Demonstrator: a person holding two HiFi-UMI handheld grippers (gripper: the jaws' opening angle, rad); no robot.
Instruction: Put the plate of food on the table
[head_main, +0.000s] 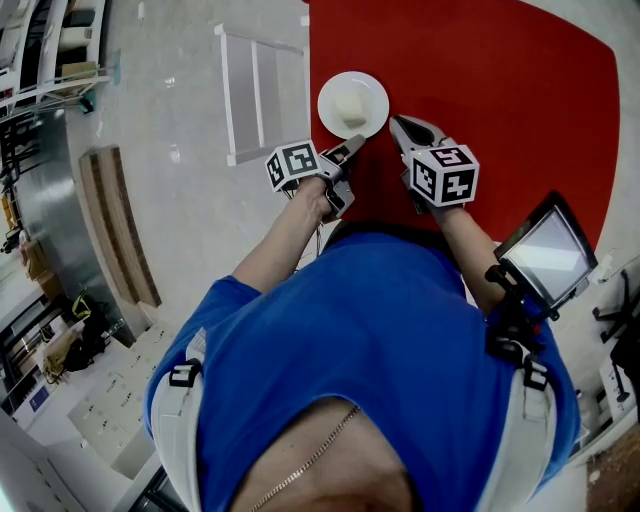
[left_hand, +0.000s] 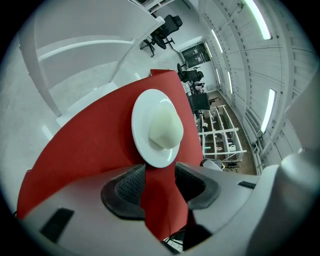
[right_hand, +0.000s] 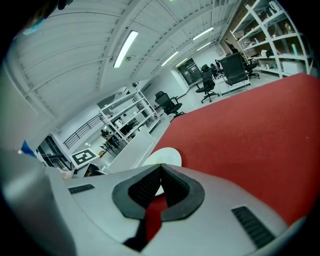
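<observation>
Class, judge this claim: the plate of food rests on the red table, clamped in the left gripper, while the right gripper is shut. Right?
Not clamped: the left gripper view shows the left gripper open, jaws apart, not gripping the plate. The plate does rest on the red table, and the right gripper is shut.

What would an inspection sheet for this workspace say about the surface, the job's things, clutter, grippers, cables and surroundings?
Surface: red table, bare apart from the plate.
Job's things: white plate resting flat on the table near its left edge, with a pale lump of food in its middle.
Clutter: nothing seen on the table; a screen sits off its edge by the person's right arm.
Grippers: left gripper open, nothing between the jaws, plate just ahead of the tips. Right gripper shut, tips together, empty, beside the plate.
Cables: nothing clearly seen.
Surroundings: white frame on the floor left of the table; office chairs and shelving beyond.
</observation>
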